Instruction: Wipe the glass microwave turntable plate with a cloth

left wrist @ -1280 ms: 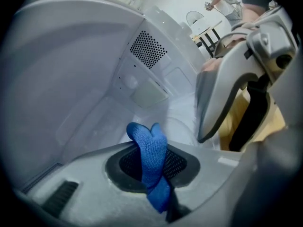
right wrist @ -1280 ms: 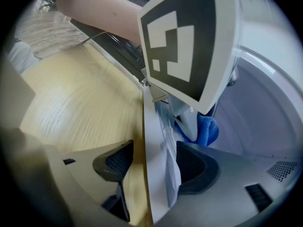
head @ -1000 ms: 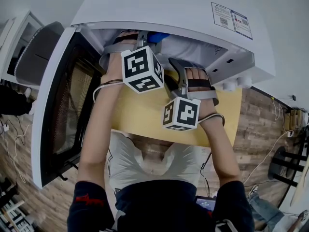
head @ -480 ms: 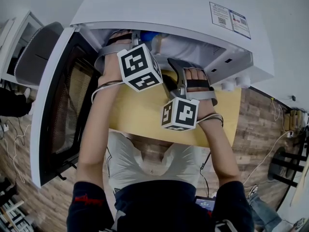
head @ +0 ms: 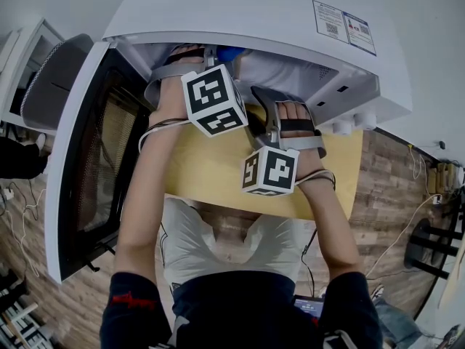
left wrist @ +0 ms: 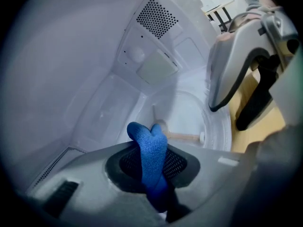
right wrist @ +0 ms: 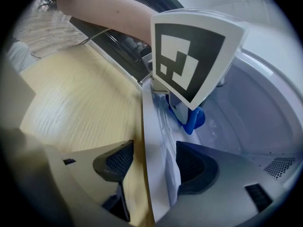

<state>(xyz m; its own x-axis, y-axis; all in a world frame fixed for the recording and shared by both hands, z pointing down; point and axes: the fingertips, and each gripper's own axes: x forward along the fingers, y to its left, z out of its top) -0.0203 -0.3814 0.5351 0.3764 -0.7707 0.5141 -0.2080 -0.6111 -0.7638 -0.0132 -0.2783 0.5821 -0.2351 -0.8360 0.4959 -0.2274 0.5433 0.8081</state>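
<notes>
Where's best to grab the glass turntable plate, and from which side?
Take the glass turntable plate by its near rim, reaching in through the open front of the microwave. It lies flat in the cavity, walled behind and at both sides, so only that front edge looks reachable.

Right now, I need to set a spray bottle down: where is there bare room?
Bare table runs in front of the microwave, between the open door and the right gripper. The cavity is crowded: the left gripper holds the blue cloth by the glass plate, and the right gripper's open jaws straddle the front sill.
</notes>
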